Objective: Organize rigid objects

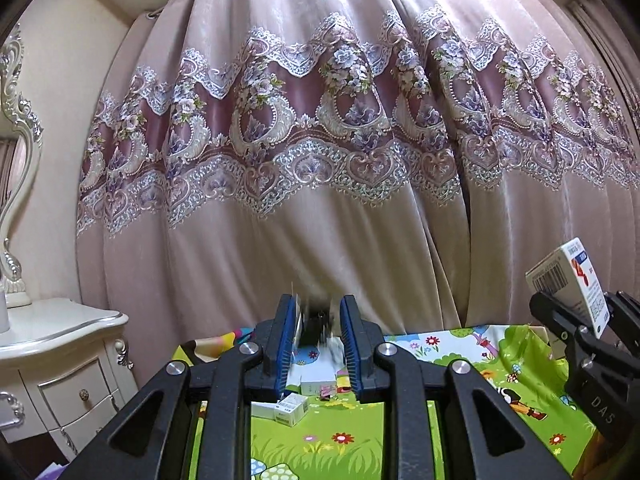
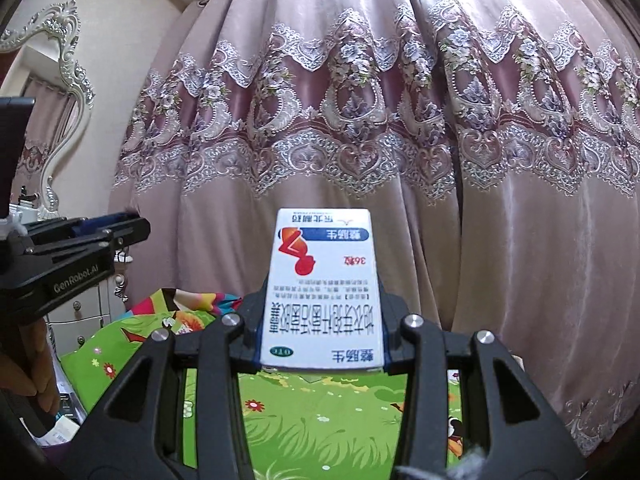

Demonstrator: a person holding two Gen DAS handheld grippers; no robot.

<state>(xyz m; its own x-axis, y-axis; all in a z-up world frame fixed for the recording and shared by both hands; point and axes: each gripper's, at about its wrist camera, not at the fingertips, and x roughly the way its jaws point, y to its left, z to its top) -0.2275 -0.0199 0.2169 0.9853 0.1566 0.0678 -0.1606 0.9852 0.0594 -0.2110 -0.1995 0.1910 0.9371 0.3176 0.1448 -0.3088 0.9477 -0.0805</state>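
Medicine box point(image 2: 322, 288) clamped in right jaws; blurred dark object point(image 1: 318, 322) in closed left jaws.

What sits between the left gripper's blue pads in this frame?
In the left wrist view, the left gripper is shut on a small dark object, too blurred to identify. Behind it hangs only the pink embroidered curtain.

Pink pleated cloth curtain point(image 1: 320, 240): soft sheen, with a raised embroidered lace band. Colourful cartoon-printed mat point(image 1: 460, 420): smooth, faintly glossy. White medicine box of glossy printed card point(image 2: 322, 292), held in the right gripper point(image 2: 320, 334) of matt black plastic with bright metal rivets. Left gripper point(image 1: 316, 344): same matt black plastic, ribbed blue pads. White carved nightstand point(image 1: 60, 356): glossy lacquer, silvery trim.
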